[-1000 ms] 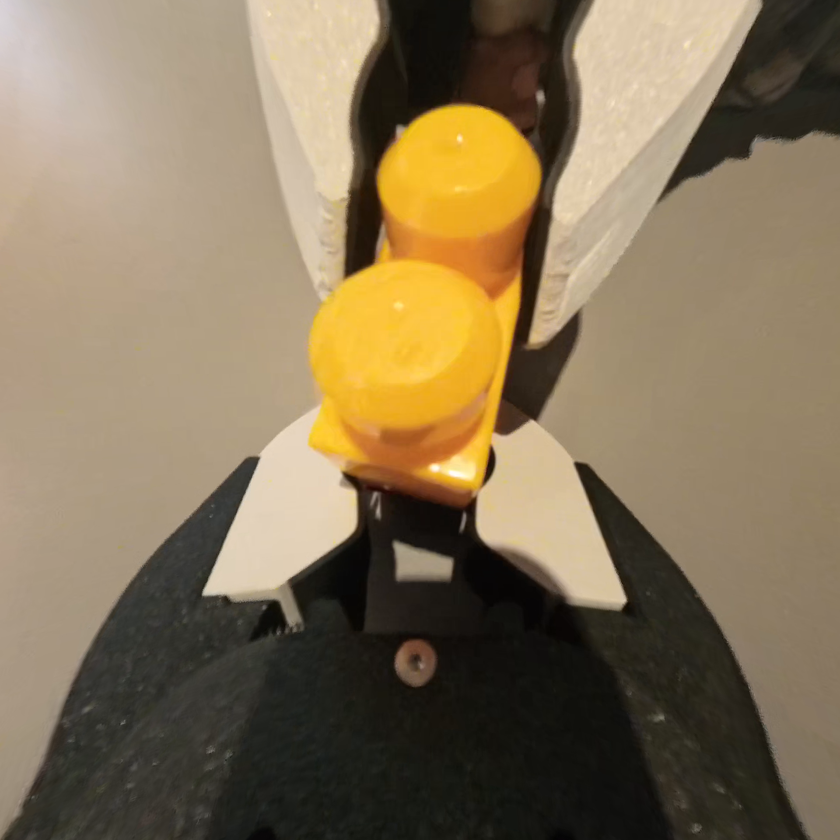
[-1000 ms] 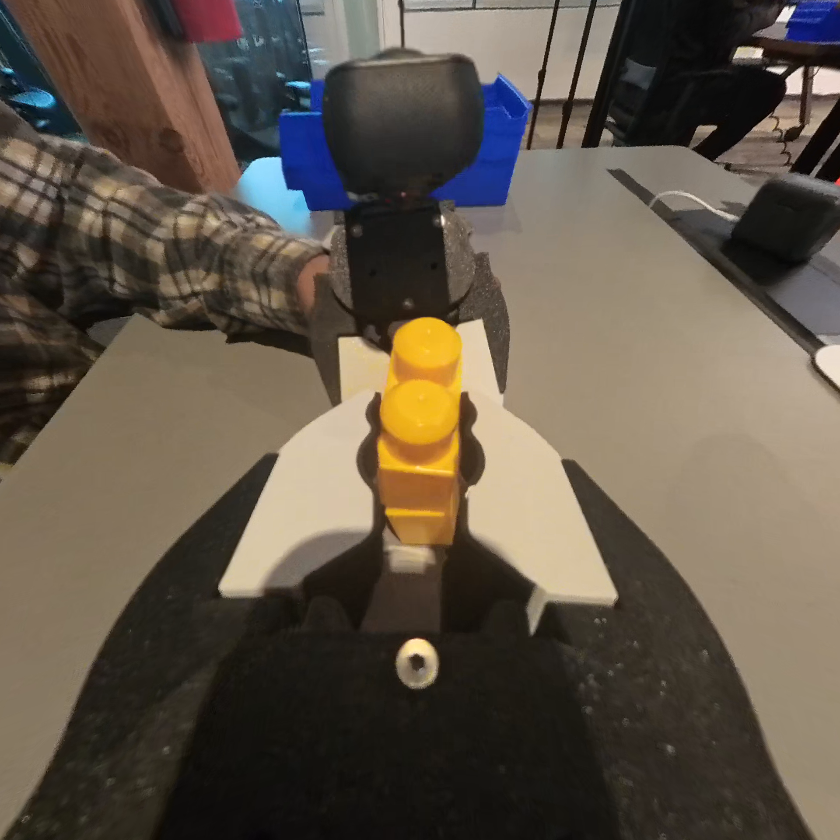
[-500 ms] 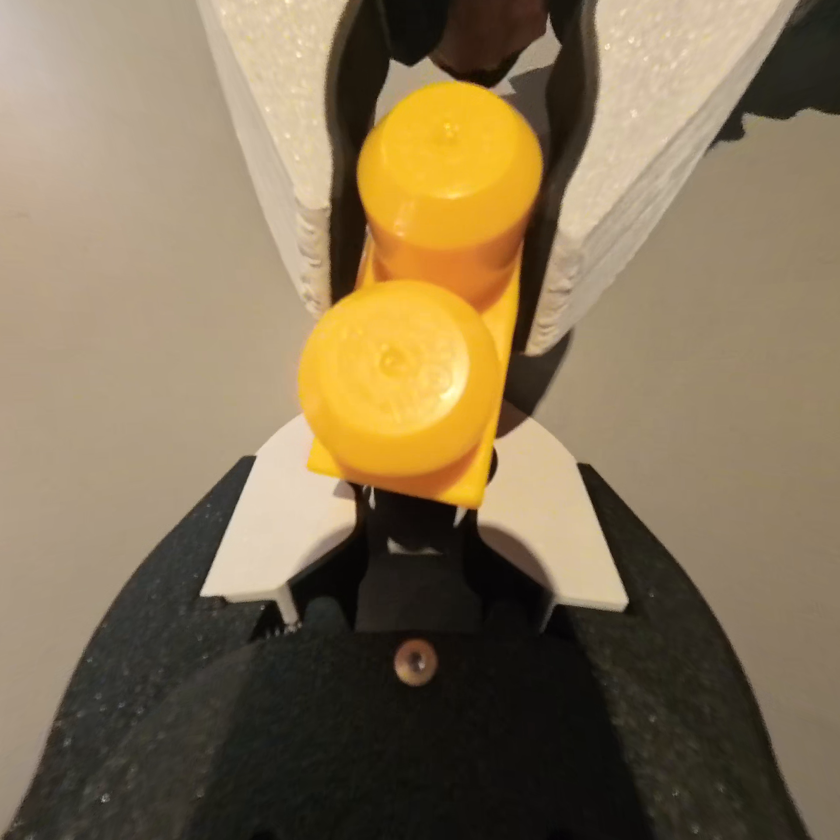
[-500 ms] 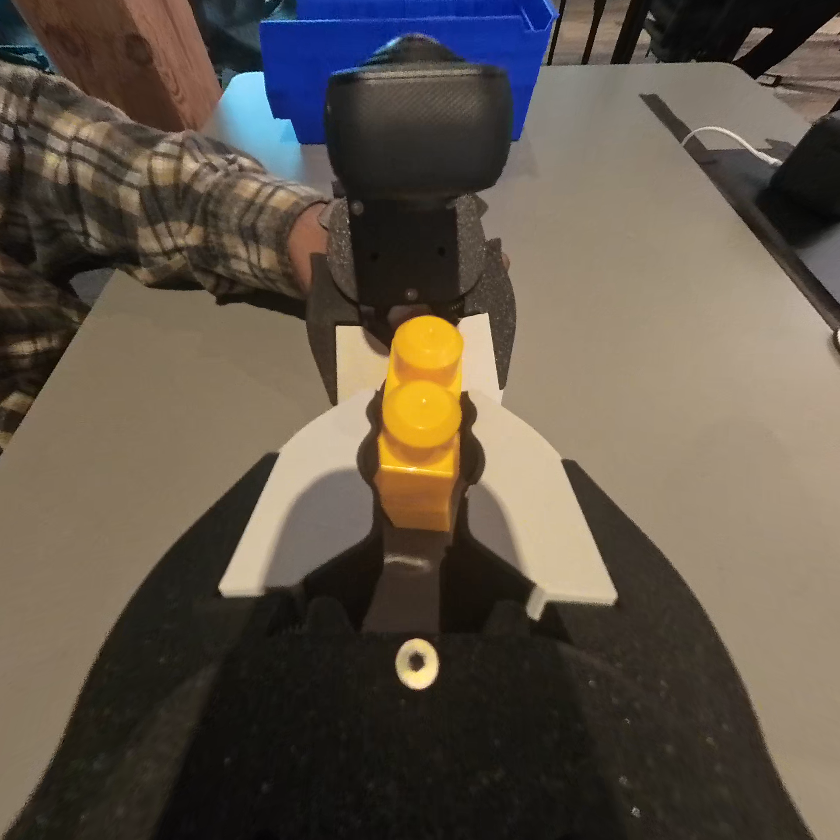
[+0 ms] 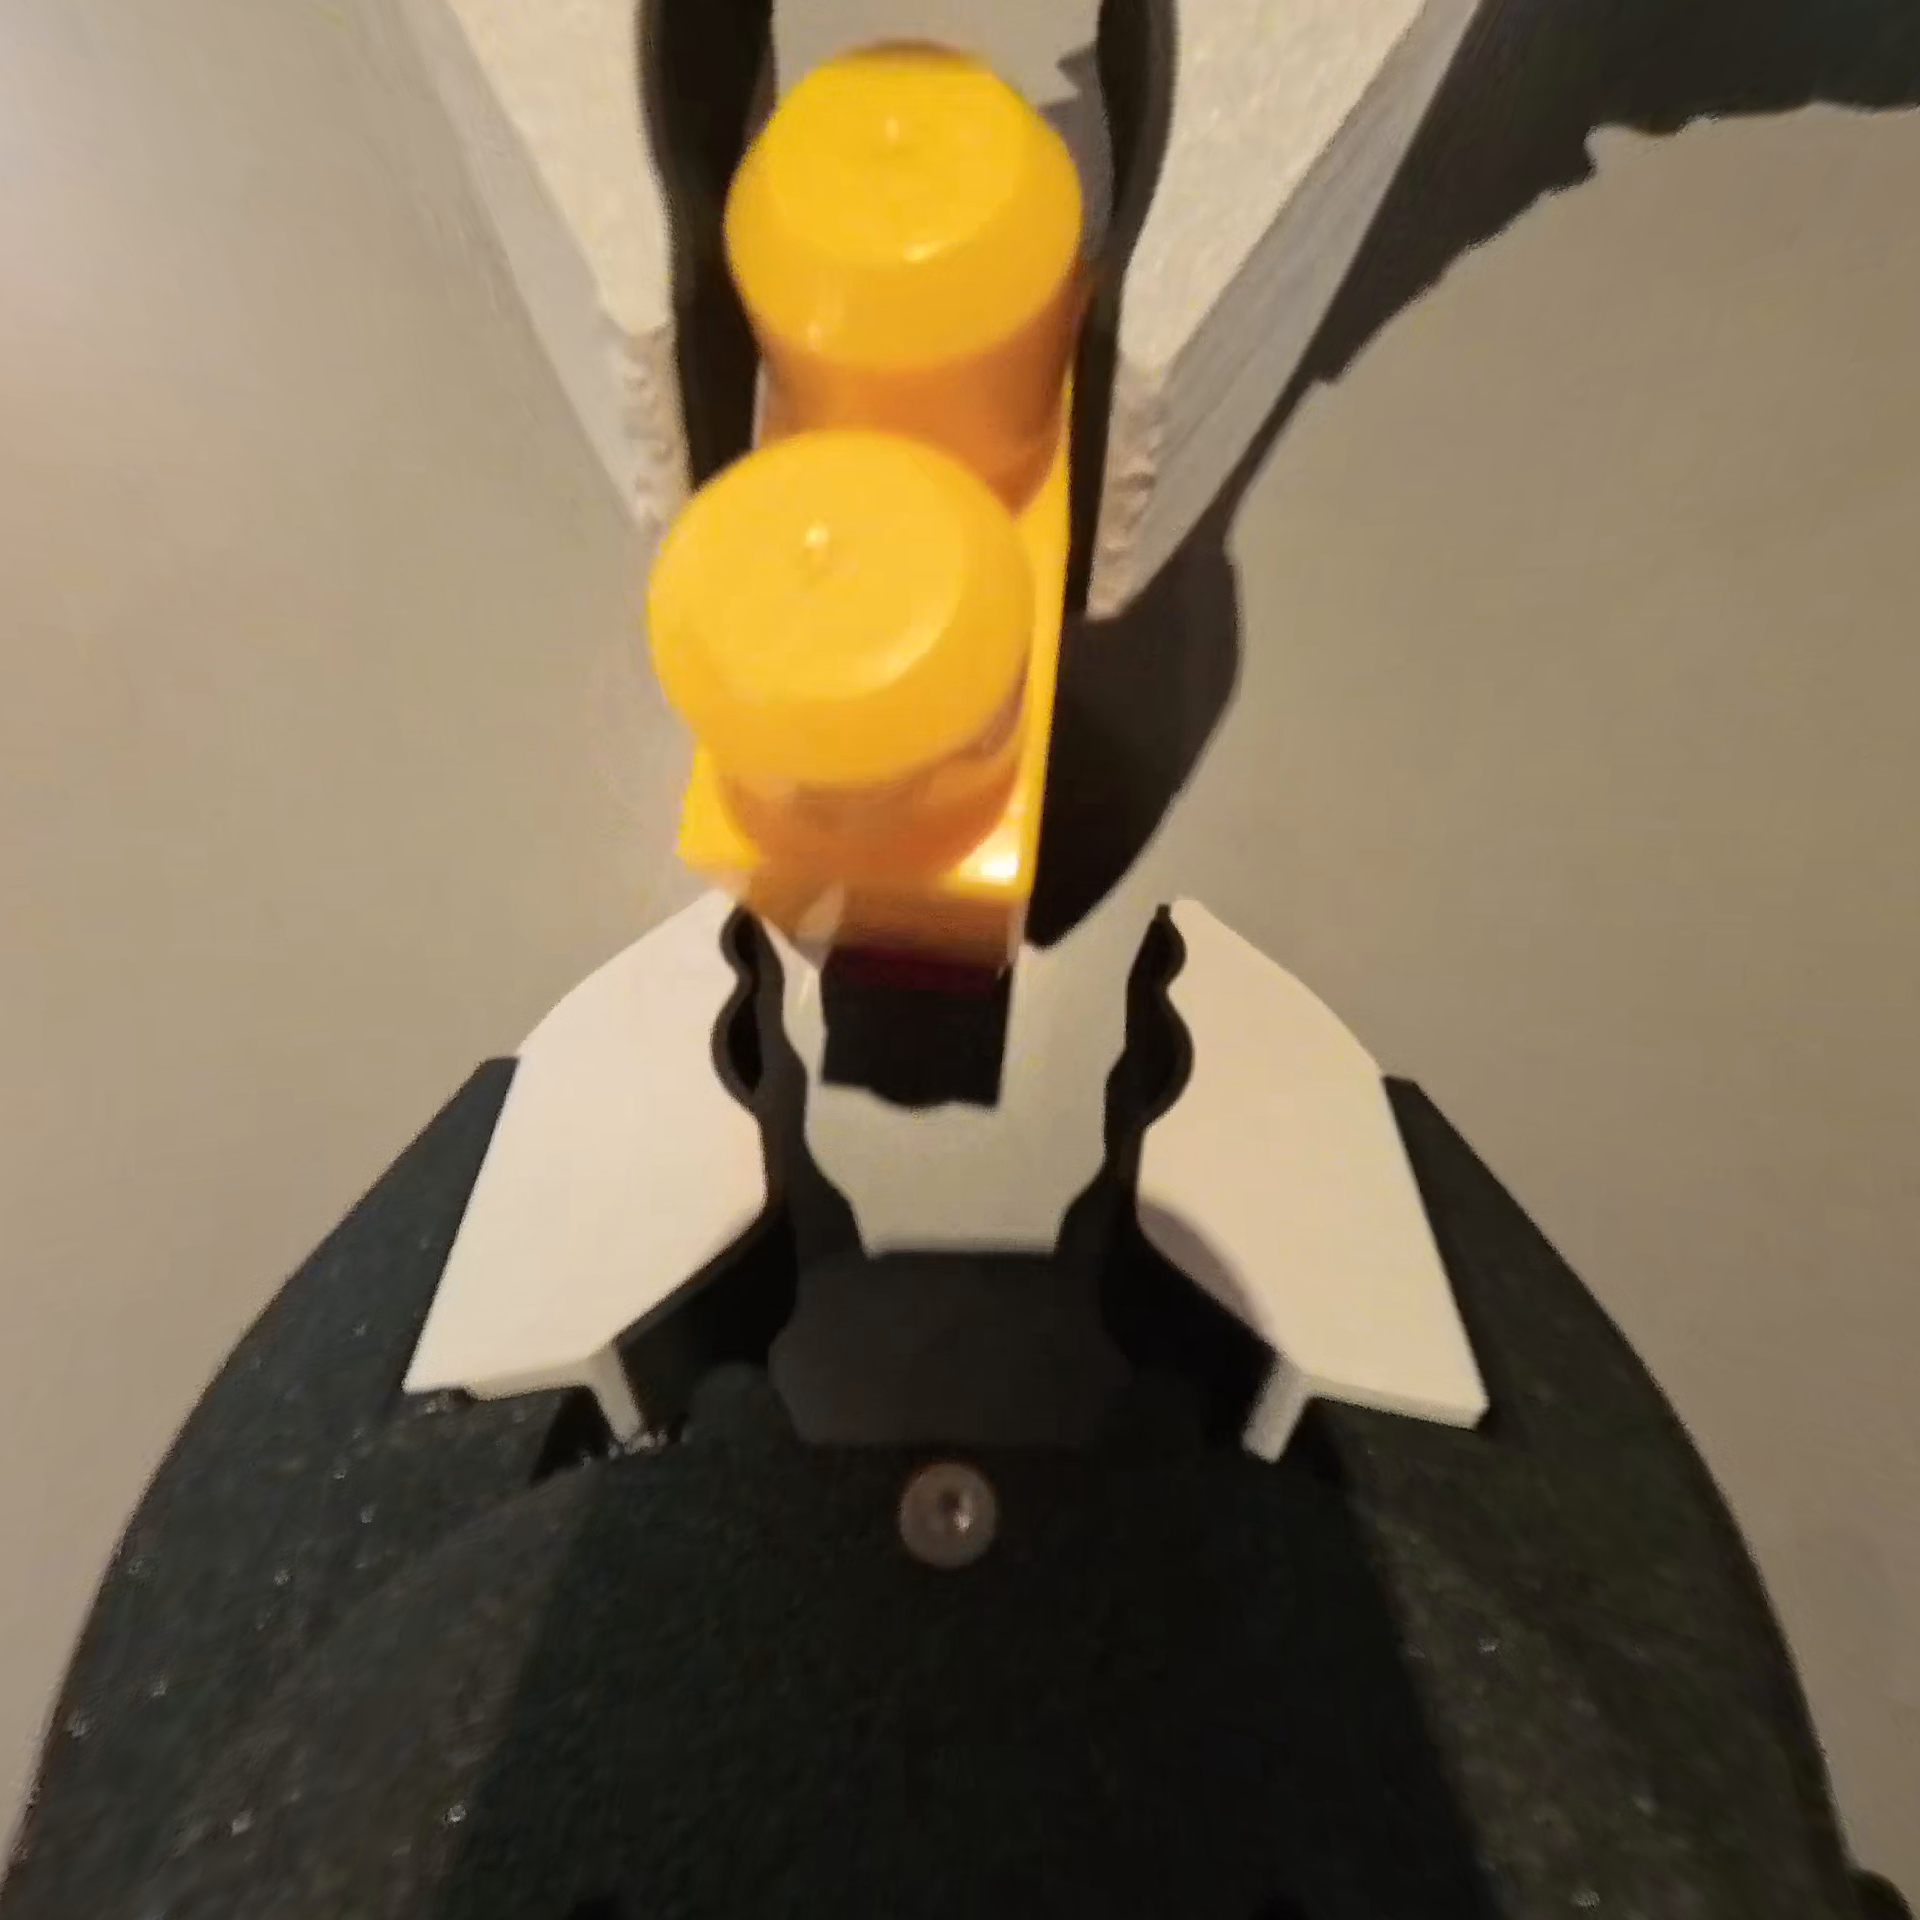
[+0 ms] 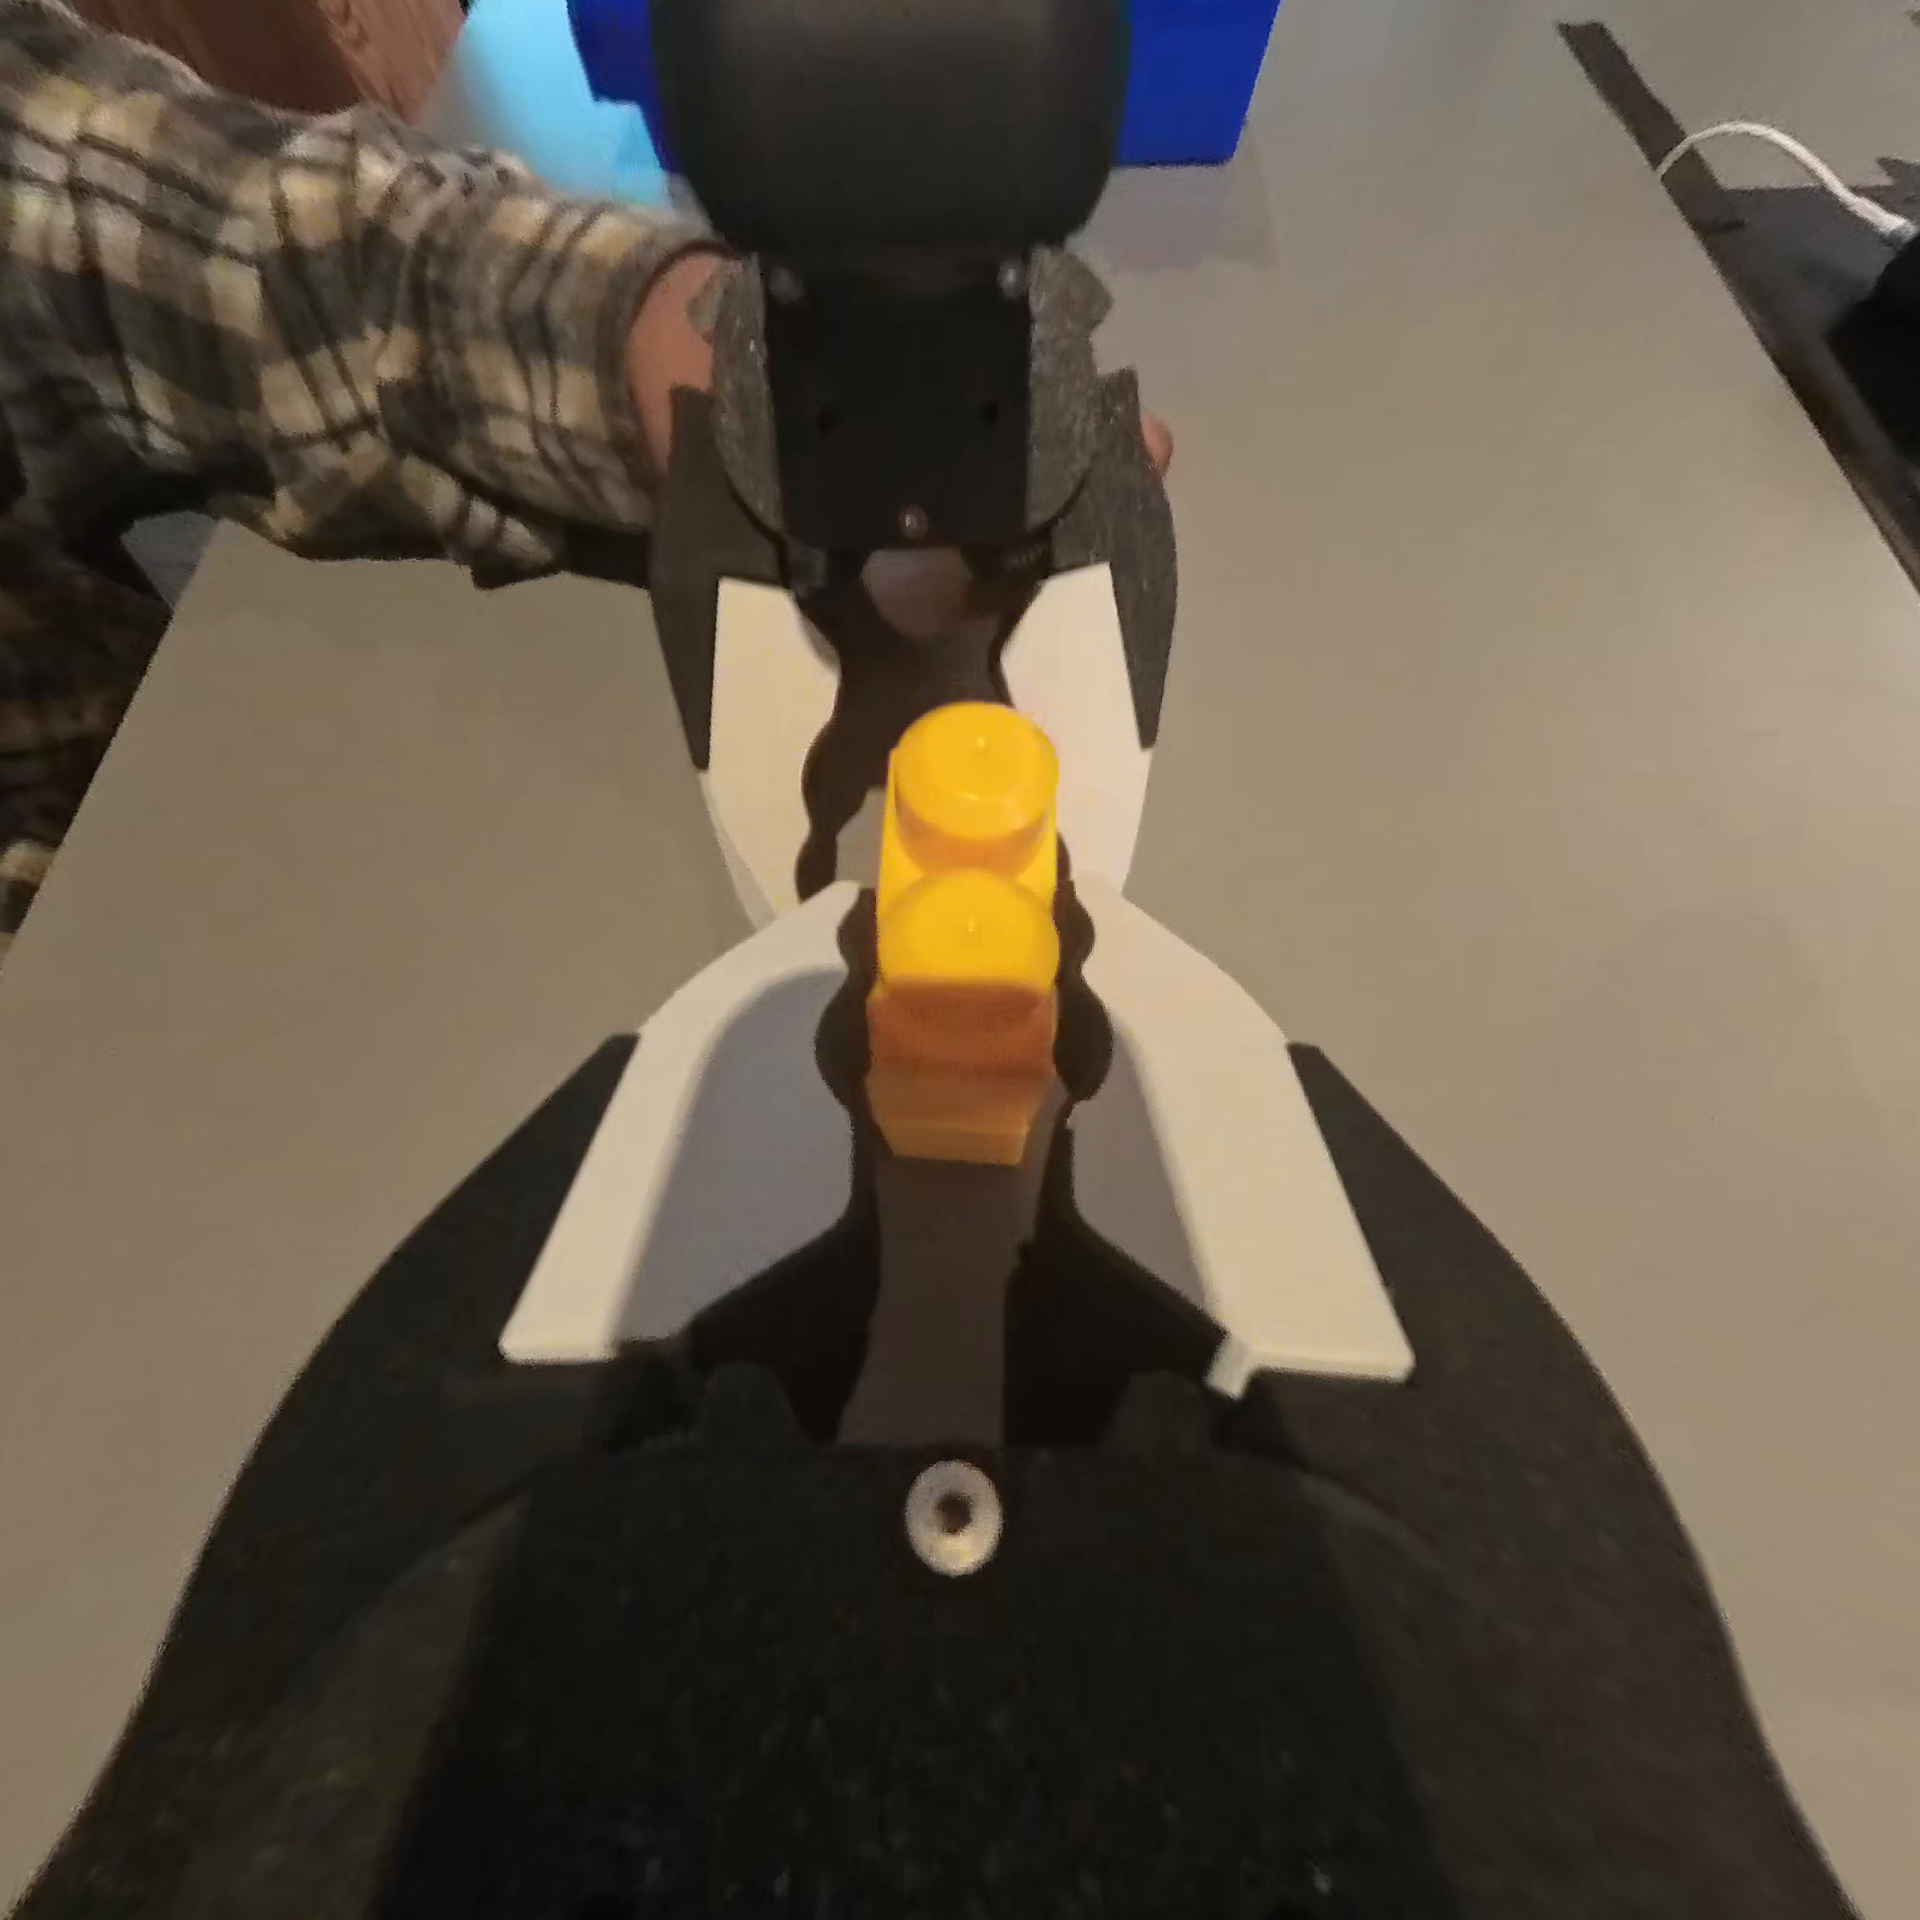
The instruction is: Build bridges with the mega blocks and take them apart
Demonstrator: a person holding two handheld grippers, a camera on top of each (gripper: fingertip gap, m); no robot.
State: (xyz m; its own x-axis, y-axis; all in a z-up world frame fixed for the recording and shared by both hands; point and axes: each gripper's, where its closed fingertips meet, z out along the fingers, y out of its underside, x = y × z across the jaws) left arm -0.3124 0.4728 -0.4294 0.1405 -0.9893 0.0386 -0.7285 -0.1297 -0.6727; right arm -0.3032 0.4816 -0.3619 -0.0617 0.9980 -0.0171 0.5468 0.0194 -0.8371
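The right gripper (image 6: 961,935) was closed on the yellow block (image 6: 966,966), with its two white fingers (image 6: 727,1091) pressed against the block's sides. The block had two round studs in a row, and it pointed forward along the fingers, above the grey table (image 6: 1455,727). Whether it touched the table could not be told. The left gripper (image 6: 925,821) faced the right one from the far side, and its jaws stood apart. In the left wrist view the left gripper (image 5: 951,935) showed a clear gap between its white fingers (image 5: 623,1143), and the yellow block (image 5: 862,644) was just in front of the tips, not between them. The far end of the block sat between the white fingers of the right gripper (image 5: 894,364), which came down from the top of that view. A hand in a plaid sleeve (image 6: 312,343) held the left gripper. Behind it a blue bin (image 6: 1184,83) stood on the table, partly hidden. A white cable (image 6: 1766,166) lay at the right edge, next to a dark strip. Both views were a little blurred.
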